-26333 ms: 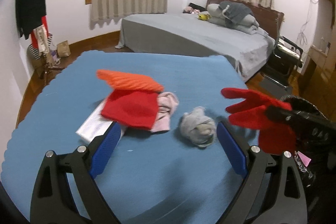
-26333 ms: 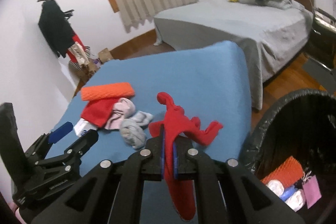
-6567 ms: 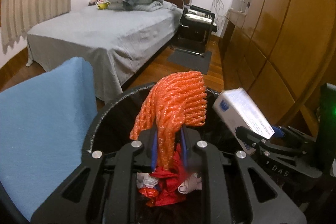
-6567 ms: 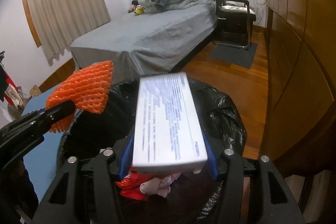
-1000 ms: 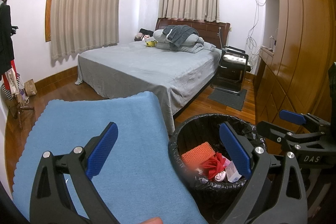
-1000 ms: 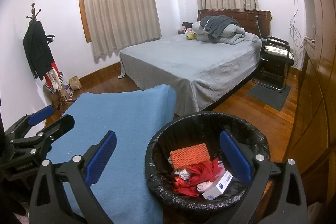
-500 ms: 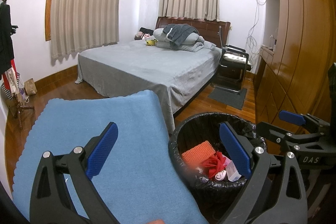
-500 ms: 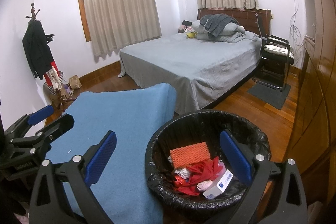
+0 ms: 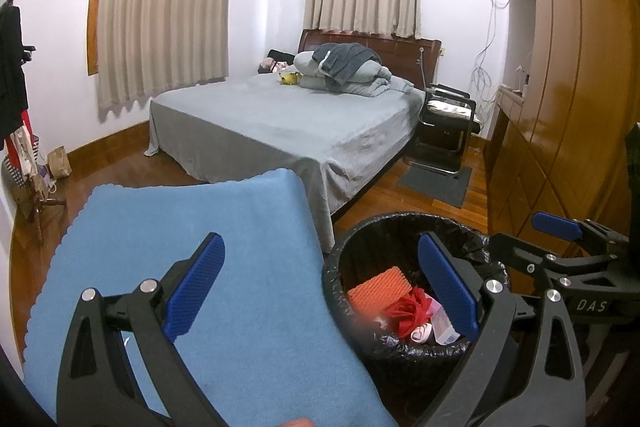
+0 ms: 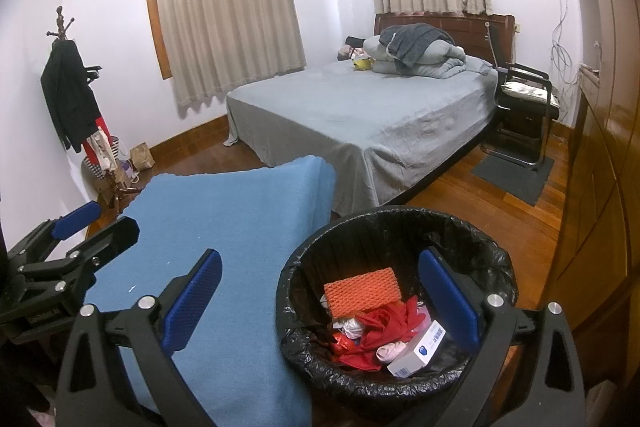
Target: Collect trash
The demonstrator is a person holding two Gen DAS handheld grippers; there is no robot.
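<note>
**Bedroom – trash in bin**

Blue cloth (image 10: 224, 227) by a bed (image 10: 360, 123). Bin (image 10: 400, 227) holds orange foam (image 10: 362, 291), red glove (image 10: 384, 327), box (image 10: 418, 349) – below and between the wide-open right gripper (image 10: 320, 301). Left gripper (image 9: 320, 285) also spread, empty.

In the left wrist view, a blurred pale-orange spot (image 9: 370, 313) covers part of the rim of the round bin with the black plastic liner (image 9: 404, 221). The blue-padded finger (image 9: 448, 287) hides the right part of the trash inside it. A skin-coloured shape (image 9: 294, 423) is cut off by the bottom edge. In the right wrist view, the print on the white cardboard box (image 10: 418, 353) is too small to read.
</note>
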